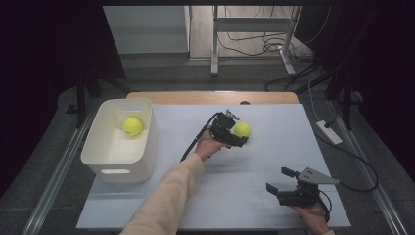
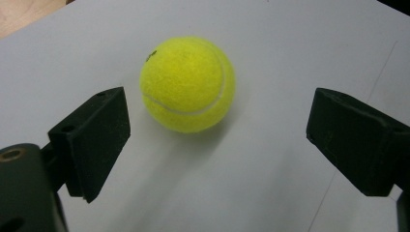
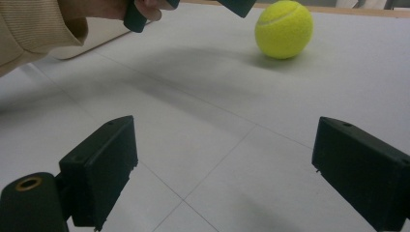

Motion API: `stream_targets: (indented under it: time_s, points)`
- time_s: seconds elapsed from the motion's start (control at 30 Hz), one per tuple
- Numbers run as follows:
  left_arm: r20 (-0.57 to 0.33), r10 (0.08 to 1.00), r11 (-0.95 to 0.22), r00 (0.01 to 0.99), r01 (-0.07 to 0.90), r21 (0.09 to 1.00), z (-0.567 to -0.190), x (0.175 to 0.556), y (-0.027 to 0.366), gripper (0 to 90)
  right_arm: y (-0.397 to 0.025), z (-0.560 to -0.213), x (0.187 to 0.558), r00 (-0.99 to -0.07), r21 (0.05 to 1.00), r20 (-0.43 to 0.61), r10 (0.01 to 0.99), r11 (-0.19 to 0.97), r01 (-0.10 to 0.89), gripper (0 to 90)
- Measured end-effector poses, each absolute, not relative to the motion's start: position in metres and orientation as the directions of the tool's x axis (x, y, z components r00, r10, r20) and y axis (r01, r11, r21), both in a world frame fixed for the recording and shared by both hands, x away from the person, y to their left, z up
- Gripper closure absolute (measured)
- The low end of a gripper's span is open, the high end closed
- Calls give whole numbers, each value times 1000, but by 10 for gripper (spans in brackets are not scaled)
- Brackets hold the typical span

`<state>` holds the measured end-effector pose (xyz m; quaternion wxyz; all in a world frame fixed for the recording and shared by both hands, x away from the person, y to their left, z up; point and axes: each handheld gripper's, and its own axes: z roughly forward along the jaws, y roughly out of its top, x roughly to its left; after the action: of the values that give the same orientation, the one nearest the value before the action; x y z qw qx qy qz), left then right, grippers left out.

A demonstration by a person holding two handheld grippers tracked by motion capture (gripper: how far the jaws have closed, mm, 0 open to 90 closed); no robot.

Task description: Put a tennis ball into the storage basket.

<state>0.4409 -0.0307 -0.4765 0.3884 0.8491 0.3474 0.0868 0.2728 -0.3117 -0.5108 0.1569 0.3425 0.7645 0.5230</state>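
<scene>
- One ball already in bin.
- Left claw spread wide, closing in on second ball on tabletop; not gripped.
- Right claw parted, empty.

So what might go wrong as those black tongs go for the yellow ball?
The tennis ball on the table lies loose on the smooth white table, just ahead of the open left tongs and not yet between the jaws. A nudge from one jaw would likely send it rolling away. If the jaws close off-centre on the round surface, it may squirt out. Carrying it to the white bin, which already holds another ball, a loose grip could drop it.
</scene>
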Motion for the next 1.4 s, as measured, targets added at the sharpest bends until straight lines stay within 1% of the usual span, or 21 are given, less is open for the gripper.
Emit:
stream_targets:
  time_s: [1.17,1.4]
  points:
    - [-137,670,-461,729,553,694,-490,464,-48,96,-311,-513,274,-719,904,131,682,214,369,89]
    - [-128,678,-459,723,554,694,-493,469,-54,97,-311,-513,273,-716,904,135,684,210,372,89]
